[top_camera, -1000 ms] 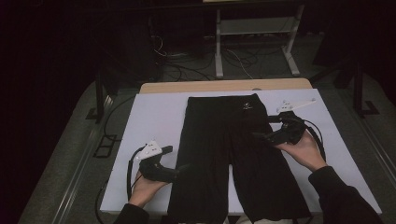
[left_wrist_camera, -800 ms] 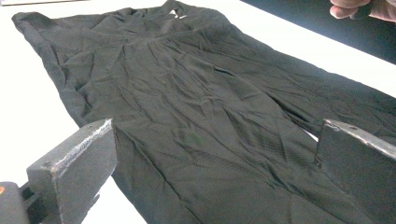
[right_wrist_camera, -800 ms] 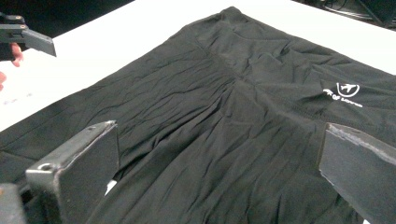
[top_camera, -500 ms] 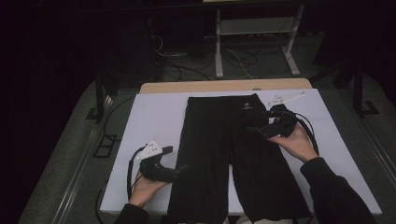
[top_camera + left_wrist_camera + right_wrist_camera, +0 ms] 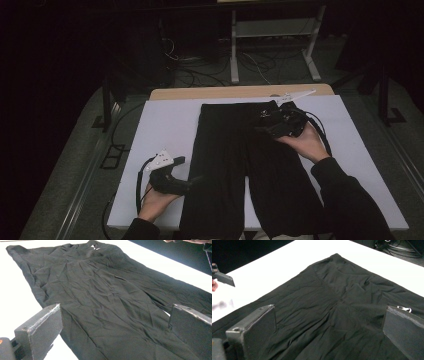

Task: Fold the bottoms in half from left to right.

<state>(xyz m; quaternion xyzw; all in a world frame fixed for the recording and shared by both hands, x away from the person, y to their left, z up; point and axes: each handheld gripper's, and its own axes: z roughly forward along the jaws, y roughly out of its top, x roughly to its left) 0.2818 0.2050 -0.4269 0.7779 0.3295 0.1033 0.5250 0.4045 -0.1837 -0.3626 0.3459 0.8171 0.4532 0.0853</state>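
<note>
A pair of black trousers (image 5: 240, 165) lies flat on the white table (image 5: 165, 125), waistband at the far side and legs toward me. My left gripper (image 5: 192, 182) rests low at the outer edge of the left leg, jaws open over the cloth (image 5: 110, 305). My right gripper (image 5: 265, 120) hovers over the waistband's right end, jaws wide apart with nothing between them; below it lie the crotch seam and waistband (image 5: 342, 297). A small white mark (image 5: 403, 308) shows on the fabric near its right jaw.
The white table cover ends on a wooden edge (image 5: 240, 92) at the far side. Beyond it stand a metal frame (image 5: 272, 45) and loose cables (image 5: 200, 75) on the dark floor. Bare white surface flanks the trousers on both sides.
My right gripper has moved up and to the left, from beside the right hip onto the waistband. The left gripper has stayed in place.
</note>
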